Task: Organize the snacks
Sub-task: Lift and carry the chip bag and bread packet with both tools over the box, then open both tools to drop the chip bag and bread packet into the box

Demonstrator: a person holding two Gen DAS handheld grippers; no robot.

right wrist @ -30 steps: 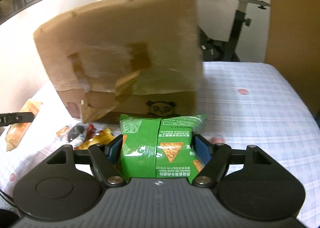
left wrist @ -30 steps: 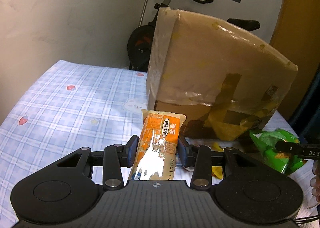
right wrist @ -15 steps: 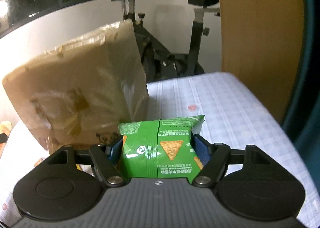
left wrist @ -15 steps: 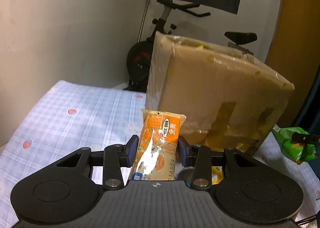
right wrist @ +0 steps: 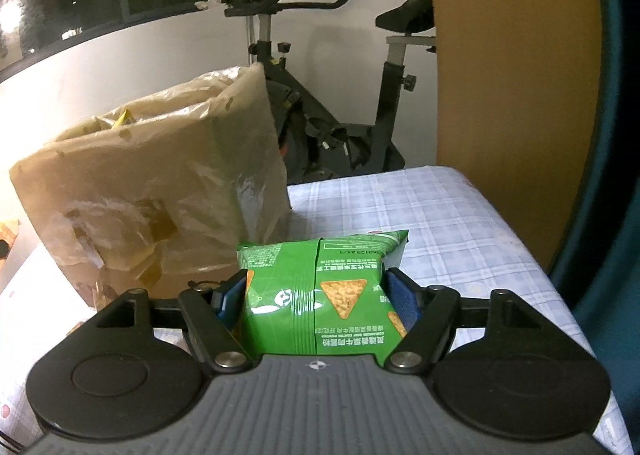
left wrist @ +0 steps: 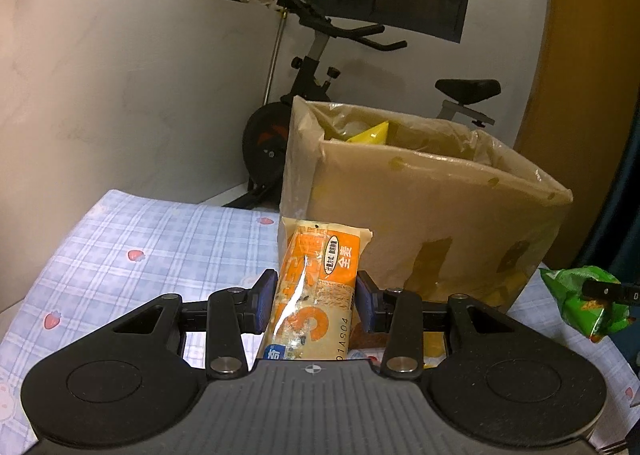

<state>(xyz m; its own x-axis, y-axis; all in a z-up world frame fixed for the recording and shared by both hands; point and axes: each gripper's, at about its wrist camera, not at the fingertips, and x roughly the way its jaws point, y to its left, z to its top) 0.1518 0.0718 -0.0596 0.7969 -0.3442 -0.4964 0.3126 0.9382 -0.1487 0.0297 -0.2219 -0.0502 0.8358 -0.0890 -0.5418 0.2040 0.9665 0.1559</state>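
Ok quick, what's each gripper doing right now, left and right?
Left gripper: closed on the orange snack packet.
Right gripper: closed on the green chip bag.

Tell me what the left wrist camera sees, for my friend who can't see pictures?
The left gripper is shut on an orange snack packet, held up in front of an open cardboard box lined with plastic. The box sits on a blue checked cloth, with an exercise bike behind it.
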